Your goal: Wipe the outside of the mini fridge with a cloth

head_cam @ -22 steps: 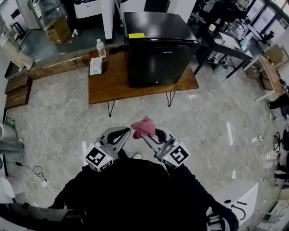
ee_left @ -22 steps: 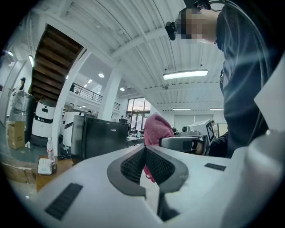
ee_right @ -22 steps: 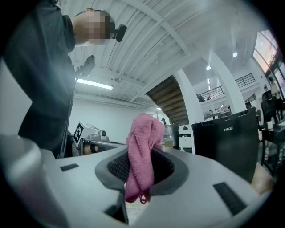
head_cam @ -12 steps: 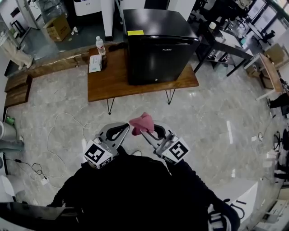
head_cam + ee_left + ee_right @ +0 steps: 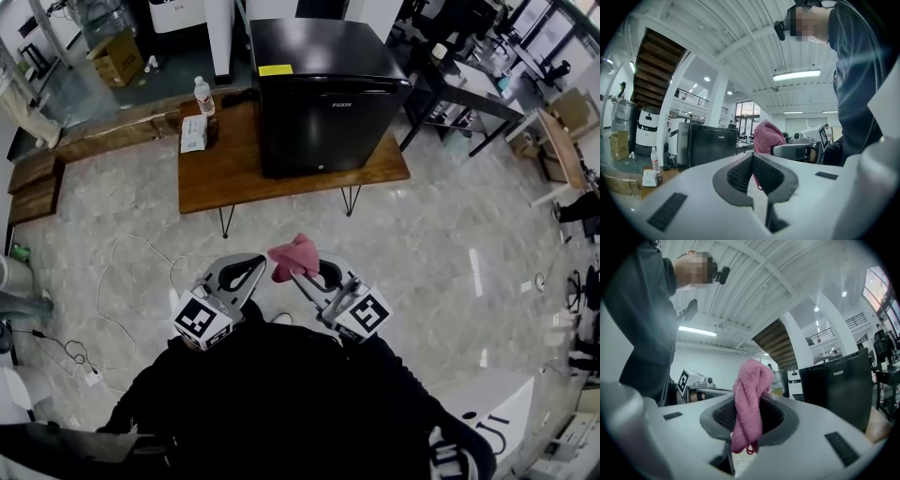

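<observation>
Low in the head view, close before the person (image 5: pixel 281 403), the left tool (image 5: pixel 255 272) and the right tool (image 5: pixel 300 275) sit side by side above a pale marble floor (image 5: pixel 441 253), tips angled toward each other. Right tool: jaws closed on a pink cloth (image 5: pixel 295 253), which is pinched between the ribbed pads and bunches up above the tips, a loose end hanging below them. Left tool: jaws together with nothing between them; the cloth stands just beside its tips, contact not discernible. Fridge (image 5: pixel 323 89): black, door shut, upright on the right part of a wooden table (image 5: pixel 220 178) with hairpin legs, well apart from both tools. Table, left end: a water bottle (image 5: pixel 198 94) and a small white pack (image 5: pixel 193 134), near each other beside the fridge. A thin cable (image 5: pixel 122 281) trails over the floor at left.
</observation>
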### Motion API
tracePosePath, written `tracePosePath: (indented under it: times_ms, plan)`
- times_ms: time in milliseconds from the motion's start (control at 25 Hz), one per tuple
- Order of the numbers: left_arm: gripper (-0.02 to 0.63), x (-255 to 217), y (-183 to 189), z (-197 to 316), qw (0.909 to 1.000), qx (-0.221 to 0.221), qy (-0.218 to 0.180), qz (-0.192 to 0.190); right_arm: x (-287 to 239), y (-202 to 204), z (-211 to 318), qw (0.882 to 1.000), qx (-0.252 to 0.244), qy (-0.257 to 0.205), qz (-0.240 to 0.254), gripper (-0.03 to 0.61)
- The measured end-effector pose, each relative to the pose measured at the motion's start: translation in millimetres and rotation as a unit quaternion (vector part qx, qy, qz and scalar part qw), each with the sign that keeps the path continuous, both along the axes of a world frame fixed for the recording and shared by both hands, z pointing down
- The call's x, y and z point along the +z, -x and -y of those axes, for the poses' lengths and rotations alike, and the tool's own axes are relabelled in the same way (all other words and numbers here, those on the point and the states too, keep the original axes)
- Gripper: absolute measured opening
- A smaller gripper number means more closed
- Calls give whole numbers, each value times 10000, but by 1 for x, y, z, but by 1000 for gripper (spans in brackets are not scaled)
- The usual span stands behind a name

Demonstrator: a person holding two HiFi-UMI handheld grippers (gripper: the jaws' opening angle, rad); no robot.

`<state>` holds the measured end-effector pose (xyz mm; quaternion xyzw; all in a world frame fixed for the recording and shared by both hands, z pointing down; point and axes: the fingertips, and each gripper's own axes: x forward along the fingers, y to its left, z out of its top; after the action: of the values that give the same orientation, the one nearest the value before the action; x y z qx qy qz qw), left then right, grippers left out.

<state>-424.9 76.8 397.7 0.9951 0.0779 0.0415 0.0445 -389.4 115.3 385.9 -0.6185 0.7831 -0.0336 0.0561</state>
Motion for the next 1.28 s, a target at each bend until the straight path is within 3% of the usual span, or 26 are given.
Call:
tracePosePath:
  times_ms: [160,320,560,840,1280]
  plan:
    - [6,-3,-10,9,10000,-30,-26,-26,3,-8,4,9999,24,60,98,101]
    - [6,5,-19,30,9999,-94,42,68,11,-29,23,9990,399,145,171,101]
    - [6,10,-79,86,9999,-149,13,41,21,-97,88,9958,871,266,-90,101]
    - [6,14,-150,177,9993,-348,-24,-117,22,-167,202,9910,1276,315,-251,101]
    - [6,21,-226,260,9999,35,-97,-66,31,-247,297,9830,1748,538,-189,101]
